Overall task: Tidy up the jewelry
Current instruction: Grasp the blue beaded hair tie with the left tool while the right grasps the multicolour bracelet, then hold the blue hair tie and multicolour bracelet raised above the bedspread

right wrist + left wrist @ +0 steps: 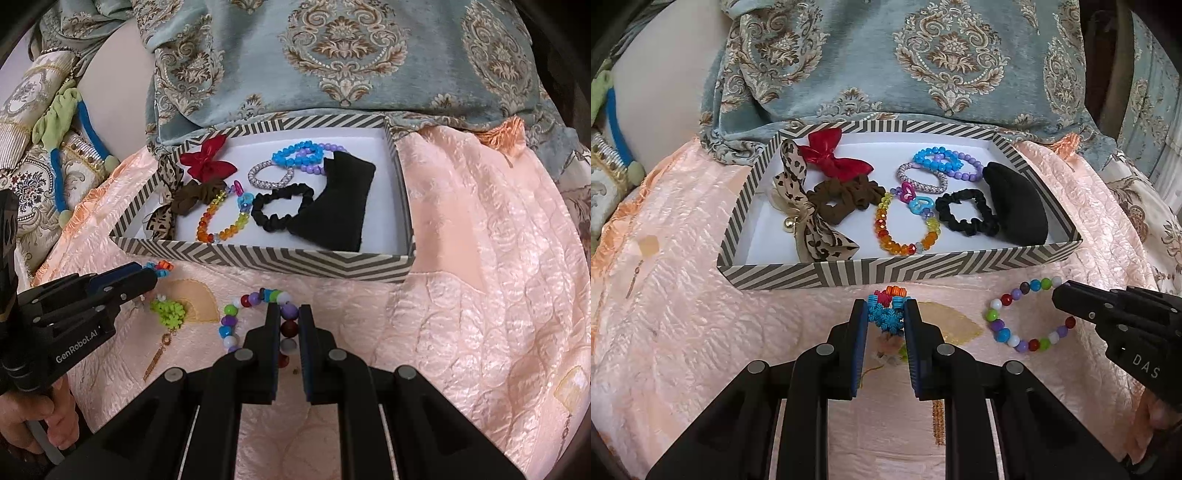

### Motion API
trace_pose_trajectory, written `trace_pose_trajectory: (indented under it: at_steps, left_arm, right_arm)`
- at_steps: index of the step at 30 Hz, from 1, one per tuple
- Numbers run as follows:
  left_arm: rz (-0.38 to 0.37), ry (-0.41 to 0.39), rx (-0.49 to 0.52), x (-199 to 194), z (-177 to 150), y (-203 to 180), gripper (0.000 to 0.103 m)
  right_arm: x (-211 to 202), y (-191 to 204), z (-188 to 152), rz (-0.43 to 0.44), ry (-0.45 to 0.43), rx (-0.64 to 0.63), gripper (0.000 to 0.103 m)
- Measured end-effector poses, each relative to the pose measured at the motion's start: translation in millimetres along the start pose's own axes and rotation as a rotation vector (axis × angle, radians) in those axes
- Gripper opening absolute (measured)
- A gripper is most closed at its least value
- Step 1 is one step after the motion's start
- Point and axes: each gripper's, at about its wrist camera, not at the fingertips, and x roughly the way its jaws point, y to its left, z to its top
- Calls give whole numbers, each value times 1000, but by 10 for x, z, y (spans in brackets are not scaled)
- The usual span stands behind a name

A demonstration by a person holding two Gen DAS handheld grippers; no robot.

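Tools point(885, 314) point(288, 321) each pinch a bracelet beside the striped box point(849, 271).

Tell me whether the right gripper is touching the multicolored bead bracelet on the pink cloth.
Touching. The right wrist view shows the right gripper with its fingers closed around the multicolored bead bracelet's beads.

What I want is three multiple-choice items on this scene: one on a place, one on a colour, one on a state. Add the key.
1. The black scrunchie lies: A in the striped box; B on a shelf; C on the floor.
2. The bow at the box's far-left corner is: A yellow; B red; C white.
3. The left claw is: A wide open, empty; B out of view; C shut on the flower bracelet.

Key: A, it sits inside the box walls; B, its ribbon is shiny red; C, both fingers press the blue flowers.
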Motion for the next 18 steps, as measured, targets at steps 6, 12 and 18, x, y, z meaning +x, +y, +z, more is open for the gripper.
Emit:
trace_pose_trajectory:
  at_steps: [6, 12, 18]
  left_arm:
    - [7, -2, -9, -3, 2, 21, 2]
    - [11, -3, -11, -9, 6, 24, 2]
    - [13, -4, -13, -12, 5, 23, 2]
  right_arm:
    - [1, 29, -11, -19, -11, -24, 9]
    - [8, 37, -18, 7, -9, -19, 9]
    - [-1, 150, -16, -8, -6, -80, 9]
